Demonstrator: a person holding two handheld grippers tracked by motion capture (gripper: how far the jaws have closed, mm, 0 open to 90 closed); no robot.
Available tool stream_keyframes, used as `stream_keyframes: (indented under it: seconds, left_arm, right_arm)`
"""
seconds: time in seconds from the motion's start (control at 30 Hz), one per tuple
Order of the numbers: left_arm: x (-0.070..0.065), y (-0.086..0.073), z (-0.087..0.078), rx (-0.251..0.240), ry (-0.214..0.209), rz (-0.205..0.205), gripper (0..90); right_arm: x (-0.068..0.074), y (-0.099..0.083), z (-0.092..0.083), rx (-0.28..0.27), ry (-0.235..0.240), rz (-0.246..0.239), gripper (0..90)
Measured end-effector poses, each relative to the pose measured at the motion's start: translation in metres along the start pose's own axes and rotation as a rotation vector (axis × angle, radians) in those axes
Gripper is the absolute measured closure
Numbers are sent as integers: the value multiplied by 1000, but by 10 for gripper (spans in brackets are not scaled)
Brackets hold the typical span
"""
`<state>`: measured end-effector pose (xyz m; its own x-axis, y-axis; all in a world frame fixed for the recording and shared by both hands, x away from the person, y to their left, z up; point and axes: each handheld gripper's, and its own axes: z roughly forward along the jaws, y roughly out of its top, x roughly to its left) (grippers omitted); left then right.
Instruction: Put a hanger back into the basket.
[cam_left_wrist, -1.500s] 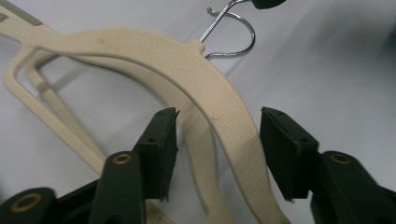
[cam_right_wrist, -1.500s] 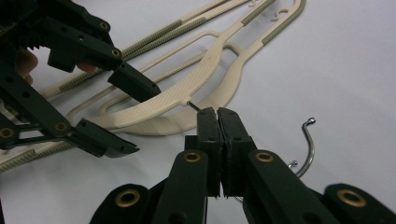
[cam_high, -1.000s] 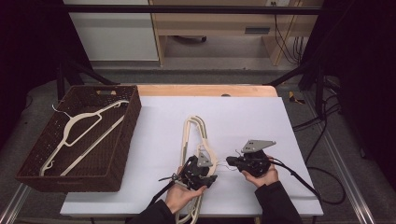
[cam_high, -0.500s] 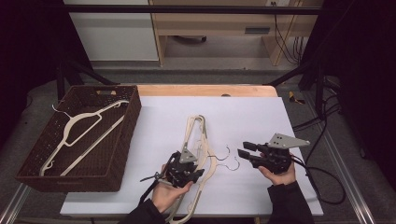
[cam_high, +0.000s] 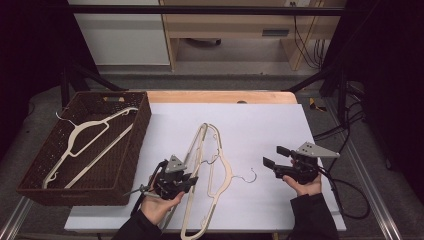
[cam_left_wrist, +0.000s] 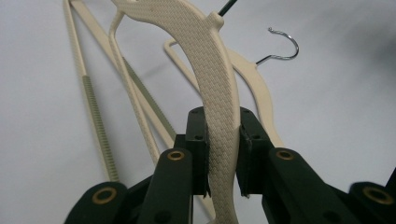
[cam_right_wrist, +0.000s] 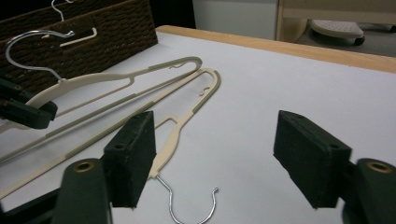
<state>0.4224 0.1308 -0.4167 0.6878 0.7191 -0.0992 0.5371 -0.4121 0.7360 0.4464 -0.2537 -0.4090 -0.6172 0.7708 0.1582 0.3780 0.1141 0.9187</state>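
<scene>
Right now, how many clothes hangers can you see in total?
3. One hanger in the basket lies in the brown basket. The held hanger is clamped by the left gripper. The flat hanger rests on the table beside it.

Lab: black-curtained rig frame (cam_high: 200, 10), trailing cables (cam_high: 306, 30)

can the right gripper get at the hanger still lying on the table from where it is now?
Probably yes. The right gripper is open with nothing between its jaws, and the lying hanger has its metal hook on bare white tabletop just ahead of them. The left gripper grips the other hanger, off to the side.
</scene>
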Motion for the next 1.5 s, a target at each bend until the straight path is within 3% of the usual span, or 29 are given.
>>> stream_keyframes:
  seconds: [0.2,0.6,0.7,0.93,1.03,1.1,1.37,1.4,1.5]
  left_arm:
    - [11,1,-13,-13,22,-22,784]
    - [37,-1,-34,-29,151,-98,824]
    - [42,-1,-39,-22,194,-92,841]
    - [43,2,-53,-63,180,-84,860]
    - [41,4,-61,-76,208,-58,861]
    - [41,5,-67,-93,202,-53,860]
    - [43,10,-96,-183,144,-19,861]
    - [44,10,-102,-207,121,-4,861]
    - [44,12,-107,-220,106,13,861]
  right_arm:
    - [-3,-2,0,4,-16,23,234]
    - [-3,-3,1,11,-12,12,221]
    - [-3,-3,1,10,-14,11,214]
    - [-4,-3,0,4,-16,24,205]
    - [-4,-3,-1,0,-15,22,200]
    - [-4,-2,-1,-5,-17,26,195]
    - [-6,-1,-6,-19,-18,26,168]
    - [-5,-1,-6,-22,-25,33,156]
    - [-5,-1,-6,-24,-33,30,139]
